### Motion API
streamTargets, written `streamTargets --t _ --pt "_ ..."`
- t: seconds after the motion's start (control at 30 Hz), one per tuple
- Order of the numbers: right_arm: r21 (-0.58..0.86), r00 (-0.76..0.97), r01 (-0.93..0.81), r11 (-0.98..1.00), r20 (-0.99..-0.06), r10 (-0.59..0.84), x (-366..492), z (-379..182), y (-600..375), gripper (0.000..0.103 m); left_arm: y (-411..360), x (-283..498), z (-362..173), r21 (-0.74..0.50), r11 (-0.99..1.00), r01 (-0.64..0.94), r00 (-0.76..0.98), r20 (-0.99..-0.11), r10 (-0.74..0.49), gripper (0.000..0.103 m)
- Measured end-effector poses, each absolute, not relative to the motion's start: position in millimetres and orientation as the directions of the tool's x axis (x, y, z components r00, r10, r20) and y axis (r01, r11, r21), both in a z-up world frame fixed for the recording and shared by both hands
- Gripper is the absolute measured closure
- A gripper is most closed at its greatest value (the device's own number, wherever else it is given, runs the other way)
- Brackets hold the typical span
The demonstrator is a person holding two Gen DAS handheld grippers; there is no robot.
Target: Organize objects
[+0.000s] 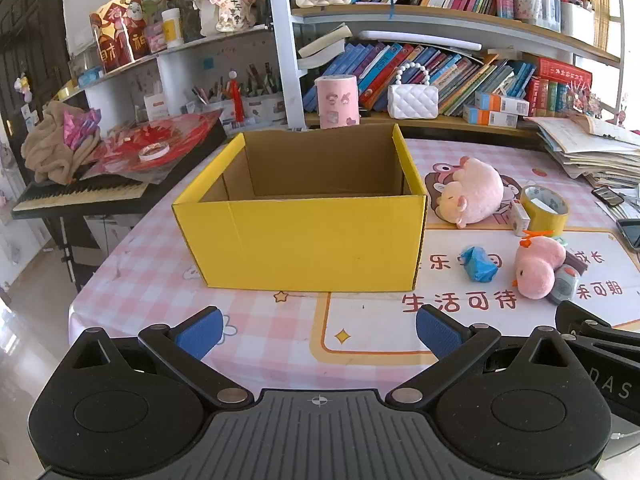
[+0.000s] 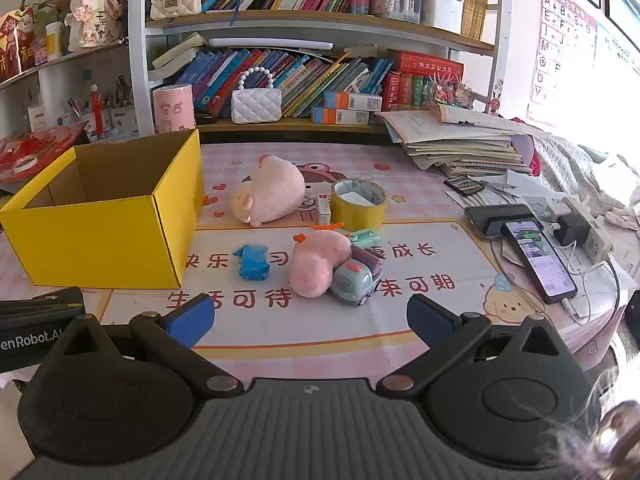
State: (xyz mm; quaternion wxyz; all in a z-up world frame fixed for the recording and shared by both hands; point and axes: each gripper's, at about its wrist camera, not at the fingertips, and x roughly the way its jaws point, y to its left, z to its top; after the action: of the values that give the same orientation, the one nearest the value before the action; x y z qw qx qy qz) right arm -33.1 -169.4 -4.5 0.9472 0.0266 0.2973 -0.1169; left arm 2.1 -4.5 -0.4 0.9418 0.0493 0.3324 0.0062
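Yellow box (image 1: 304, 240) top open; toys (image 2: 316, 264) crowd table (image 2: 400, 320) beside it.

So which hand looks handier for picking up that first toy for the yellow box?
Probably the right. The right gripper hangs open just short of the pink chick plush and blue wad. The left gripper, also open, faces the yellow box, with the toys off to its side.

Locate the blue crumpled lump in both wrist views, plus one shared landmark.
Left wrist: blue lump, right of centre, on the mat between the yellow box and the pink chick plush.
Right wrist: blue lump, left of centre, just right of the box.
Shared landmark: the yellow box.
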Motion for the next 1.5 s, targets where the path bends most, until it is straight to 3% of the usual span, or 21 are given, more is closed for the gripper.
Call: streamTargets --t 1.5 --pt "-0.025 0.793 0.241 0.97 -0.572 -0.211 -32.5 -2.8 -170.1 0.0 -2.9 5.3 0.1 0.09 0.996 0.017 0.773 -0.633 0.043 0.0"
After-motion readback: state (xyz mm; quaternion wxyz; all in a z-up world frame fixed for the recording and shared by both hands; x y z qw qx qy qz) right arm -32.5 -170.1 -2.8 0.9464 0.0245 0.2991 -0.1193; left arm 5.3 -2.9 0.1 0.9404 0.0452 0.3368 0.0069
